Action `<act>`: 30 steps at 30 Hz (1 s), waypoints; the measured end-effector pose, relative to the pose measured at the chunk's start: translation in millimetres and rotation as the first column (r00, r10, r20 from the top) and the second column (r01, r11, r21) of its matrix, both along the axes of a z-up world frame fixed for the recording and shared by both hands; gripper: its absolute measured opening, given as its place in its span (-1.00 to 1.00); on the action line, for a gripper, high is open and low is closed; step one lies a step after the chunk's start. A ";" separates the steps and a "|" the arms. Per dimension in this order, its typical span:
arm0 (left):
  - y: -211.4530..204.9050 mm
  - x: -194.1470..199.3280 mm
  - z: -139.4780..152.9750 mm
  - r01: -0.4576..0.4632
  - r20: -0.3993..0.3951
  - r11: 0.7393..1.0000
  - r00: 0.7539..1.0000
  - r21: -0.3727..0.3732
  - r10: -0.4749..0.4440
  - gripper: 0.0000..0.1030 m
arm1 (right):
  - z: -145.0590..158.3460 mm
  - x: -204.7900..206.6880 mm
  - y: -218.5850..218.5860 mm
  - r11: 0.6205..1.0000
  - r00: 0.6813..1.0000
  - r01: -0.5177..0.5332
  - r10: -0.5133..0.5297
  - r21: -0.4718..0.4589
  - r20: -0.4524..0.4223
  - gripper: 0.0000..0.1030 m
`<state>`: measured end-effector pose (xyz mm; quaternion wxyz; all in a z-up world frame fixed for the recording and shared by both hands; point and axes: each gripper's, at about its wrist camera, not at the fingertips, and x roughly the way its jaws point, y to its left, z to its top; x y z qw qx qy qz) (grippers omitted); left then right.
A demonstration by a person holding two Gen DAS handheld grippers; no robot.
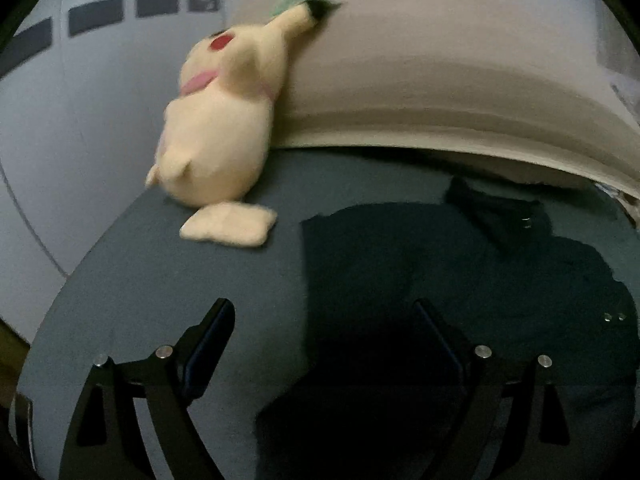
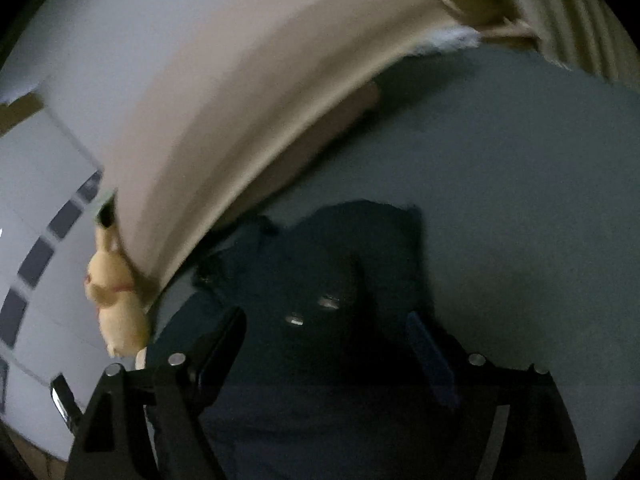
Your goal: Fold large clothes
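Left wrist view: the left gripper (image 1: 322,316) hangs spread wide, empty, above the near edge of the dark garment (image 1: 460,264) lying on the grey-blue bed sheet (image 1: 248,276); a plush toy (image 1: 218,136) leans on the headboard (image 1: 460,80).

Right wrist view: the right gripper (image 2: 326,322), also spread, straddles cloth near its snaps (image 2: 312,310). Best to pinch matching corners low, then lift evenly.
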<state>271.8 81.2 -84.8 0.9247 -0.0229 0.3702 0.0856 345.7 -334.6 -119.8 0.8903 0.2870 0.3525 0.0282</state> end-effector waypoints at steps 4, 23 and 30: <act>-34.8 11.2 -10.0 0.080 -0.018 0.994 0.997 0.077 -0.079 0.76 | -1.4 23.5 49.2 0.985 0.986 -0.161 0.163 -0.065 0.021 0.65; -17.1 9.6 -54.3 0.084 -0.142 0.996 0.987 0.026 -0.080 0.99 | -29.4 46.4 94.3 0.922 0.975 -0.219 0.193 -0.319 -0.109 0.63; -7.0 -14.7 -43.9 0.035 -0.074 0.995 0.997 0.099 -0.028 0.99 | -18.0 19.9 115.1 0.883 0.973 -0.231 0.214 -0.408 -0.086 0.63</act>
